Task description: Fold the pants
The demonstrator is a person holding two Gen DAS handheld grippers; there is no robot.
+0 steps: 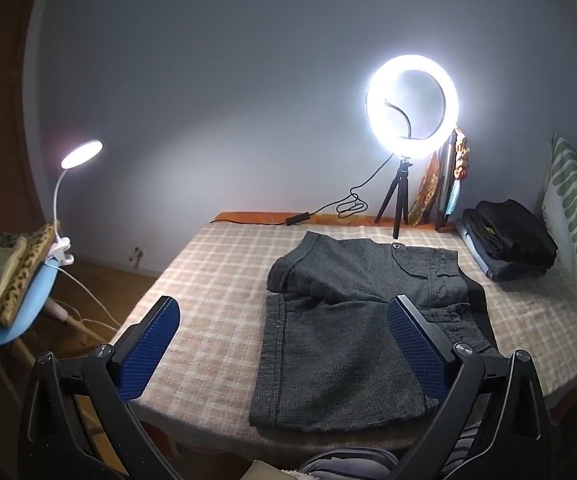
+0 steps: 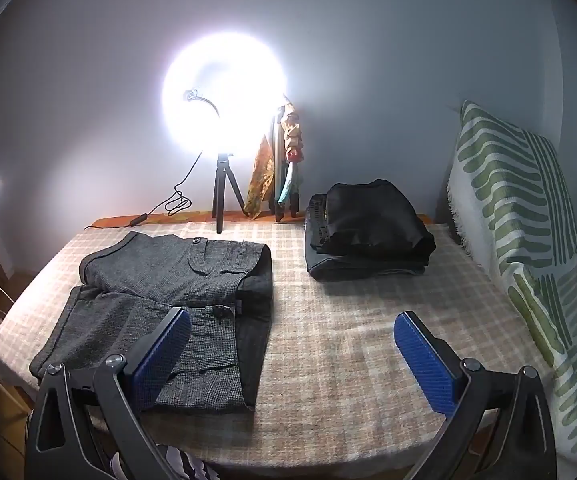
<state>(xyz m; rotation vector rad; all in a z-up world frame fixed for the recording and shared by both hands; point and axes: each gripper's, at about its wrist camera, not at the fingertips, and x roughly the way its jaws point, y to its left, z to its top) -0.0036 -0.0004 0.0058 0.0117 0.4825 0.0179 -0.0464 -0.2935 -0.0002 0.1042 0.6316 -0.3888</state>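
Observation:
Dark grey tweed short pants [image 1: 352,332] lie flat on the checked bed cover [image 1: 216,280], waistband to the right, legs to the left; the far leg hem is turned up. They also show in the right wrist view [image 2: 160,300]. My left gripper [image 1: 284,340] is open and empty, held above the near part of the pants. My right gripper [image 2: 292,348] is open and empty, above the cover just right of the waistband; its left finger [image 2: 160,360] overlaps the pants in view.
A pile of folded dark clothes [image 2: 368,232] sits at the back right. A green-patterned pillow [image 2: 520,240] leans at the right. A ring light on a tripod [image 1: 410,104] stands at the back. A blue chair [image 1: 12,304] with clothes and a clip lamp [image 1: 82,154] stands left.

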